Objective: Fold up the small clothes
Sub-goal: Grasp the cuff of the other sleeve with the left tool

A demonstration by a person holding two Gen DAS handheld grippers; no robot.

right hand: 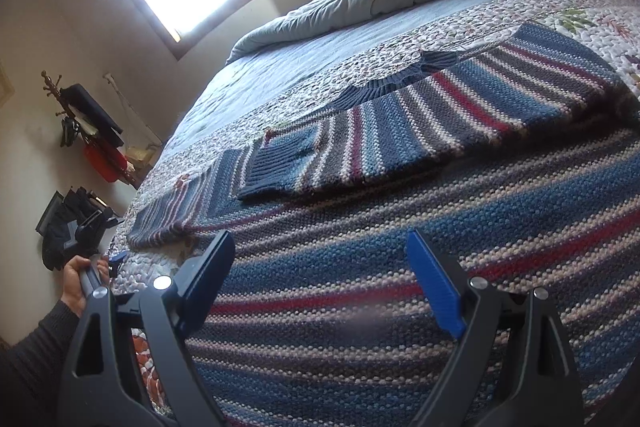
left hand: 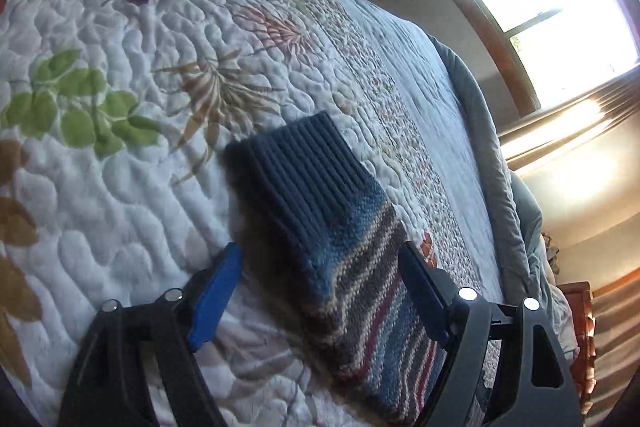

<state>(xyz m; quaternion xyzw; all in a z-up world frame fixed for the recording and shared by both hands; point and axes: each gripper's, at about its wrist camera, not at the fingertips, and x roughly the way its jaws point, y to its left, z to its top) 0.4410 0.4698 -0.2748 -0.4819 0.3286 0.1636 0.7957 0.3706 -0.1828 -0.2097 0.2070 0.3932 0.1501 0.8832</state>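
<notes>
Striped sweater [right hand: 400,267] spread flat on our bed's quilt [left hand: 120,147], our right claw [right hand: 320,283] spread apart above its body, our left claw [left hand: 320,295] apart, straddling the sleeve cuff [left hand: 296,163], bare quilt leftward.

Striped knit sweater [right hand: 400,227] (navy ribbed cuffs) lies flat, seemingly partly folded.

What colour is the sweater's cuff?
Plain dark blue ribbing on the cuff, unlike the striped sweater body. Best seen in the left wrist view.

Home bedroom: quilted bed [left hand: 120,147], window [left hand: 552,7].
</notes>
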